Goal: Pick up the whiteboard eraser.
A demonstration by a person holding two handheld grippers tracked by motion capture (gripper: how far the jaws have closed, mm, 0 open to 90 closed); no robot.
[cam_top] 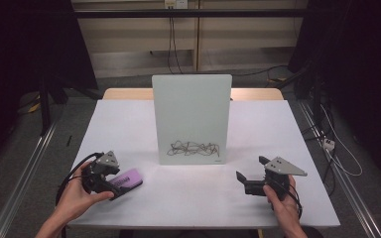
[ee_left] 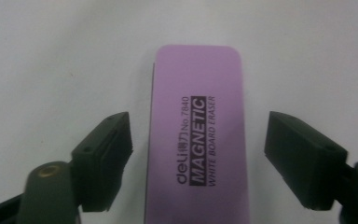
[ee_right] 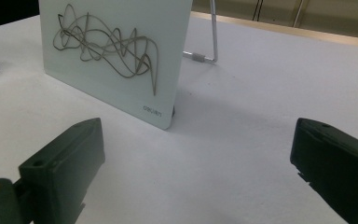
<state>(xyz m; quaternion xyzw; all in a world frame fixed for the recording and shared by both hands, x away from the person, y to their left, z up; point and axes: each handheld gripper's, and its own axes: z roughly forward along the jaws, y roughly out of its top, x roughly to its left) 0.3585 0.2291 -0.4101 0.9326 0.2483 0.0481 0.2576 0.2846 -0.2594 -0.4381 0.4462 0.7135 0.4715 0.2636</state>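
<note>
**Left jaws spread around the eraser, right gripper idle**

Nearest the table's front edge, the left hand [cam_top: 74,198] holds the left gripper [ee_left: 198,158] with its jaws released, one on each side of the purple eraser [ee_left: 198,140]. Neither jaw touches it; bare table shows in both gaps. The eraser lies flat on the white table [cam_top: 188,198] at front left, label up, reading "MAGNETIC WHITE BOARD ERASER".

At front right, the right hand [cam_top: 283,203] holds the right gripper [ee_right: 196,172], jaws wide apart and grasping nothing, pointed toward the board.

Farther back, at mid-table, a whiteboard [cam_top: 192,116] stands upright on a wire stand [ee_right: 209,42]. A dark scribble [cam_top: 193,148] crosses its lower part.
</note>
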